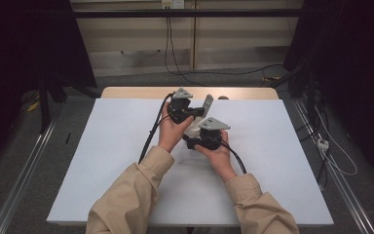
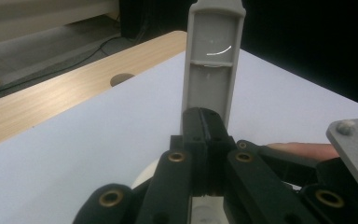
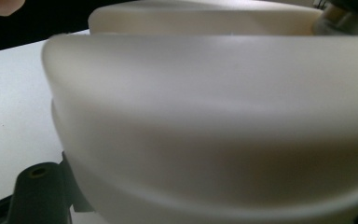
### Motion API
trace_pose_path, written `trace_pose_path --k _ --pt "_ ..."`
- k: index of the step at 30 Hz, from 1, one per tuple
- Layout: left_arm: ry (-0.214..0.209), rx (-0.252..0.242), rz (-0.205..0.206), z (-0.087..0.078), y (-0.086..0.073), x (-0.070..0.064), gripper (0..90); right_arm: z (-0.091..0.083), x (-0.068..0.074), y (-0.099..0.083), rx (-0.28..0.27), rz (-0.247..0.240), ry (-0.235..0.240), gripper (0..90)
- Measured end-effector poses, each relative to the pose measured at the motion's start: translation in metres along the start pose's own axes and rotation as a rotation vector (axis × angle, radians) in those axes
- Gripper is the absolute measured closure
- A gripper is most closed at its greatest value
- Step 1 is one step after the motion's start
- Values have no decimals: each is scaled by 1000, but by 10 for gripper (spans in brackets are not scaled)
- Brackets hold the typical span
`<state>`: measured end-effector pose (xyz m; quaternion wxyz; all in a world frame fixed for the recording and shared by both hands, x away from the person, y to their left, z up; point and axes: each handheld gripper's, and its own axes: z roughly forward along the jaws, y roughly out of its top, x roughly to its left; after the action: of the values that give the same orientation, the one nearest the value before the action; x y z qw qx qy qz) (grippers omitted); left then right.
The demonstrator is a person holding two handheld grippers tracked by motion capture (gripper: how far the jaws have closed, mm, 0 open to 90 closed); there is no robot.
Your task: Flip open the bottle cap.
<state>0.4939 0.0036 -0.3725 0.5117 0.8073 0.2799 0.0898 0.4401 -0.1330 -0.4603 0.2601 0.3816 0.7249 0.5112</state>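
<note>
I've got L gripper [image 2: 204, 140] clamped on handle [image 2: 213, 70], long axis straight ahead of fingers; R gripper [image 1: 205, 141] nearer cup [image 3: 214, 121], grip state unclear.

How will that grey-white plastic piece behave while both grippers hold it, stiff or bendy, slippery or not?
Probably stiff: the plastic piece stands straight above the left gripper, whose jaws are shut on its lower end, with no sag. Likely slippery: its rounded body looks smooth and glossy at the right gripper. It seems light, but that is a guess.

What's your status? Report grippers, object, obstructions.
Left hand-held gripper shut on grey flat handle. Right hand-held gripper against white body, jaw state unclear. Table around them bare.
</note>
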Motion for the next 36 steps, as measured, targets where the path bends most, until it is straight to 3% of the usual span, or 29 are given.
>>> trace_pose_path --k 7,13,16,20,22,25,28,34,36 --pt "-18 -23 -7 2 5 1 900 0 0 0 3 -16 2 188" --pt "-15 14 26 14 9 -3 900 -1 0 0 6 -20 5 188" --pt "-33 9 -6 17 7 -1 900 -1 0 0 7 -22 5 188" --pt "-11 17 20 16 7 -5 900 -1 -1 0 9 -15 9 187" --pt "-20 16 6 14 6 -5 897 -1 -1 0 10 -12 9 185" --pt "-24 -7 -8 8 5 -4 852 0 -1 -2 39 8 0 93" --pt "-27 -22 -9 0 5 -4 773 -2 -3 -1 31 36 0 37" --pt "-22 -33 -10 -18 1 -2 542 -12 -5 3 40 62 10 36" --pt "-29 -30 -15 -25 -2 -2 473 -16 -5 4 46 49 12 35"
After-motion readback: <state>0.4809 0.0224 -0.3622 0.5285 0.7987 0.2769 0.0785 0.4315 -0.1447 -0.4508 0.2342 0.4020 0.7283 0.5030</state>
